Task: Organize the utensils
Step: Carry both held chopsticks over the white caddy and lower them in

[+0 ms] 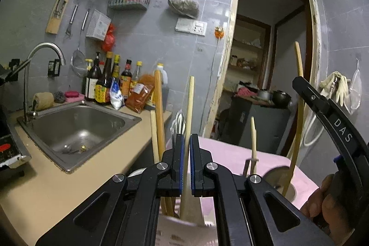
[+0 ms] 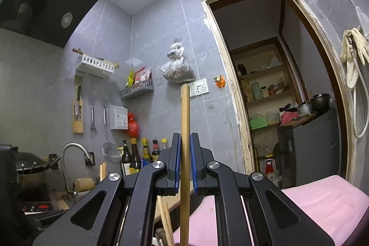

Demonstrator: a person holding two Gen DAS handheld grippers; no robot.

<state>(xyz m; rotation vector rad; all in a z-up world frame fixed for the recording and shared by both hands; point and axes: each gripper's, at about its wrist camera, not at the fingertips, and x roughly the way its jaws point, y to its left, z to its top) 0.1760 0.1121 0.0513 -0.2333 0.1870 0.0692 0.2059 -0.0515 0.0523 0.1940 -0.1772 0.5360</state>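
Over the pink holder [image 1: 230, 153], left gripper [image 1: 186, 167] jaws clamp a wooden handle [image 1: 189, 107]; right gripper [image 2: 185, 165] jaws pinch a wooden stick [image 2: 185, 119]. Keep both vertical, lower slowly.

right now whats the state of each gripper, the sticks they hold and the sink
left gripper: shut on a pale wooden handle, upright
right gripper: shut on a wooden stick, upright
sink: tap not running, small items at the drain
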